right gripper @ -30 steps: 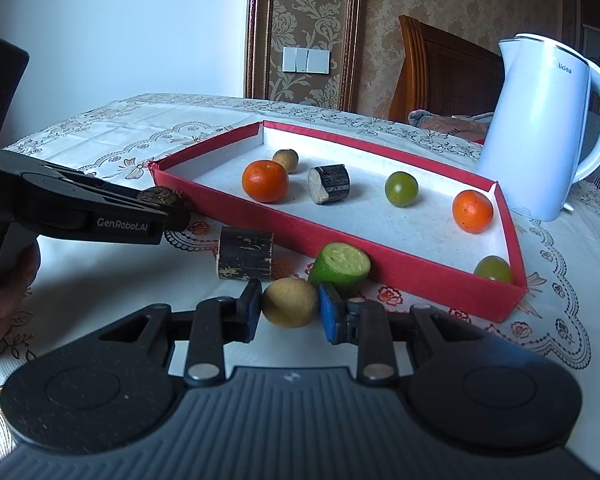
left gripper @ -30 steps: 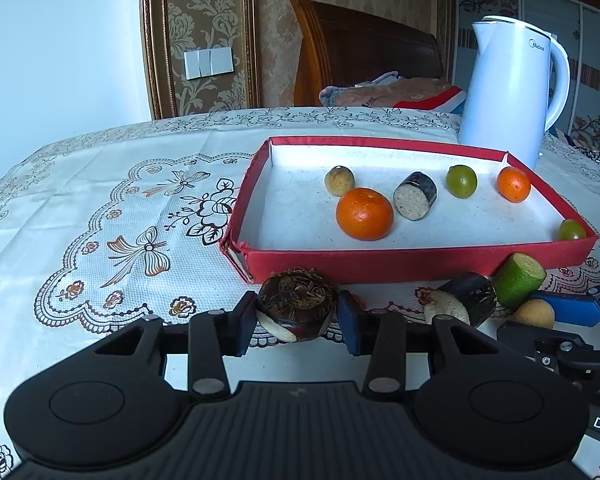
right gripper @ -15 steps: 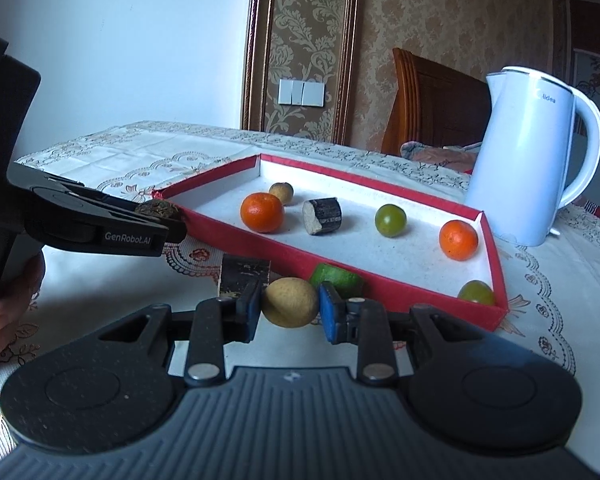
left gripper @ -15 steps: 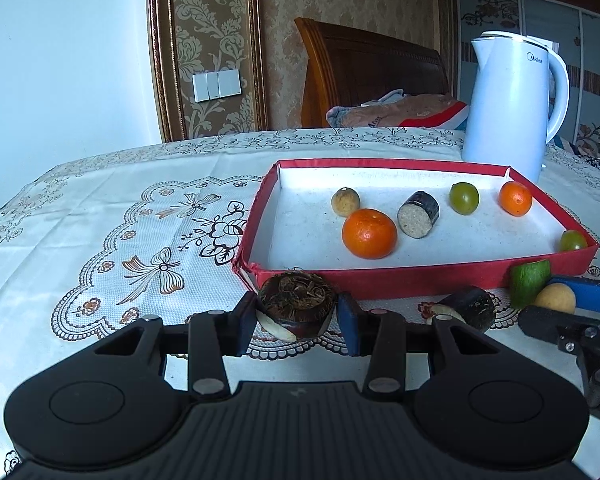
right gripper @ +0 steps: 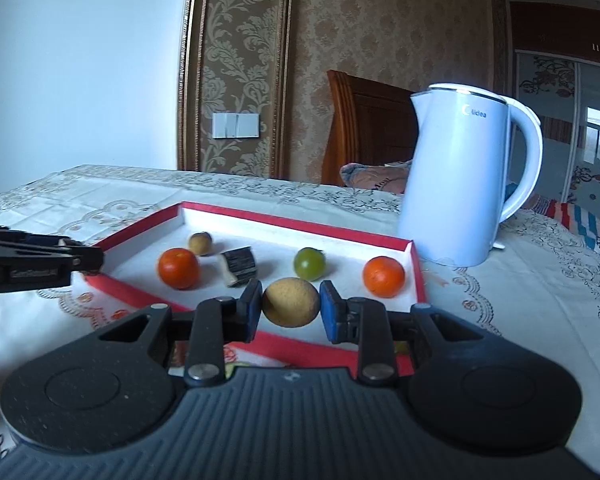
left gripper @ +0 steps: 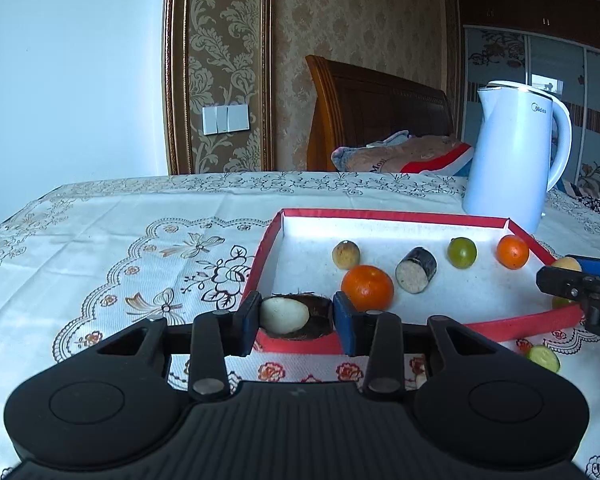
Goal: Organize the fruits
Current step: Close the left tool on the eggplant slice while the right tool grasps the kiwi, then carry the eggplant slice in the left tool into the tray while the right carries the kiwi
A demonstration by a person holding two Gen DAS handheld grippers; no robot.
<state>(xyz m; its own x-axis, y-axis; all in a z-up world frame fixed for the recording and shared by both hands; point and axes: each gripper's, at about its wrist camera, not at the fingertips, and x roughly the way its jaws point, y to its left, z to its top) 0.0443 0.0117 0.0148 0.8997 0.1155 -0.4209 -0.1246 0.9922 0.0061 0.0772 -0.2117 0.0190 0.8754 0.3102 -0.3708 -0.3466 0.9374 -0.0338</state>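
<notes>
My left gripper (left gripper: 294, 317) grips a dark brown chestnut-like piece (left gripper: 320, 312), white cut face toward me, over the near left corner of the red tray (left gripper: 396, 216); its jaws are closing tighter on it. My right gripper (right gripper: 291, 307) is shut on a round tan fruit (right gripper: 291, 300), held above the tray's near rim (right gripper: 300, 346). Inside the tray lie a large orange (left gripper: 367, 287), a small tan fruit (left gripper: 345, 254), a dark cut cylinder (left gripper: 416, 270), a green fruit (left gripper: 462, 253) and a small orange (left gripper: 512, 251).
A white kettle (left gripper: 516, 152) stands behind the tray's far right corner. A green cut piece (left gripper: 543, 358) lies on the patterned tablecloth (left gripper: 120, 240) in front of the tray. A wooden headboard and bedding sit beyond the table.
Both grippers have risen with their fruits and moved toward the tray's near edge. The brown piece has turned in the left jaws, now showing its white face.
</notes>
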